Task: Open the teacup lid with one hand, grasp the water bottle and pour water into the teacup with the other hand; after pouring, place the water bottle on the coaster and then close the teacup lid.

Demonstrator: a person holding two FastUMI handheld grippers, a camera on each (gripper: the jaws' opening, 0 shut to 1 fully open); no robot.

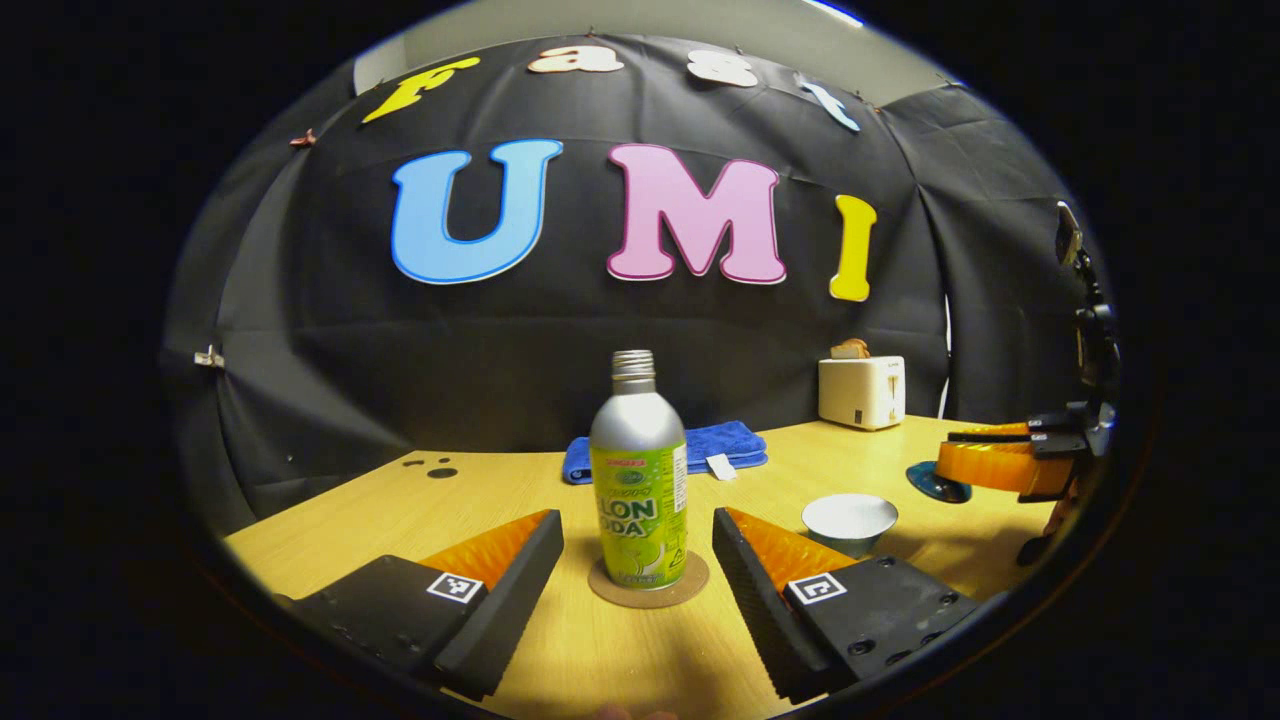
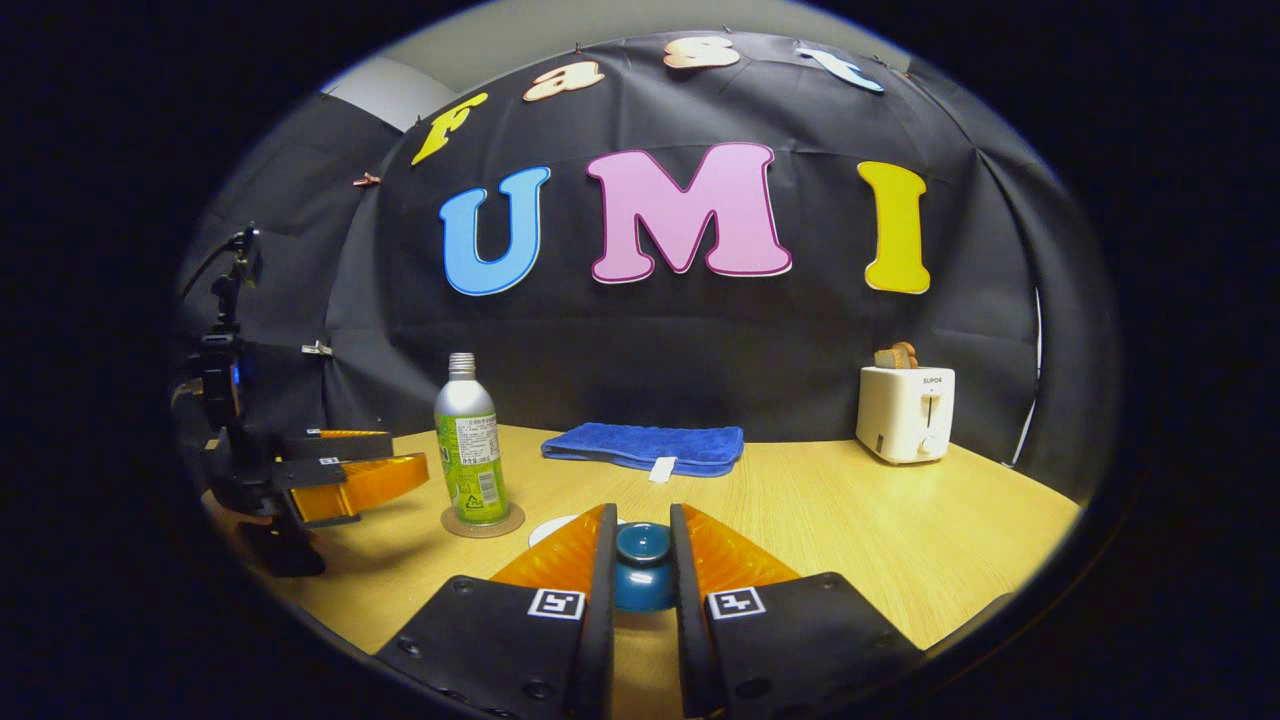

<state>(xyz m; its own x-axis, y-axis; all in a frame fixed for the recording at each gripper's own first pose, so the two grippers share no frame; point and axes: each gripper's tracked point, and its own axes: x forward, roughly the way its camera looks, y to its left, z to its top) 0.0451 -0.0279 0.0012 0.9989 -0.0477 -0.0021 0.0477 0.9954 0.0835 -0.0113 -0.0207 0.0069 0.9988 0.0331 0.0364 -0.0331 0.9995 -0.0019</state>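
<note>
In the left gripper view, the left gripper [image 1: 637, 560] is held spread wide, a finger on each side of the bottle [image 1: 638, 485] without touching it. The bottle is stood upright on the coaster [image 1: 648, 588]. Right of it, the cup [image 1: 850, 520] is seen uncovered on the table [image 1: 330, 525]. In the right gripper view, the lid [image 2: 643, 568] is clamped between the right gripper's [image 2: 642, 565] fingers.
</note>
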